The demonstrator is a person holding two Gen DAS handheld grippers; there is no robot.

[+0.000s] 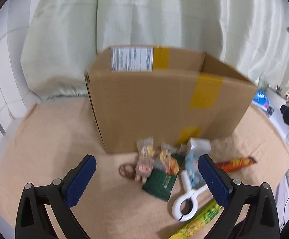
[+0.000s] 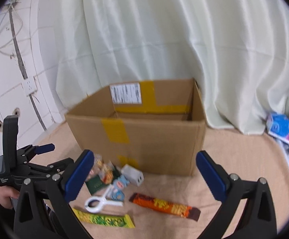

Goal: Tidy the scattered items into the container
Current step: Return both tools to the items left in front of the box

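Cardboard box [image 2: 144,137], top open, is set on a beige cloth [image 2: 234,159]. Scattered items are clustered at its base toward 6 o'clock: white clip [image 2: 99,201], orange snack bar [image 2: 164,206], green packet [image 2: 104,218]. Left gripper [image 1: 146,179] and right gripper [image 2: 144,177] are held wide, empty.

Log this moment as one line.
left gripper open, empty | right gripper open, empty | items scattered before box | none visibly boxed
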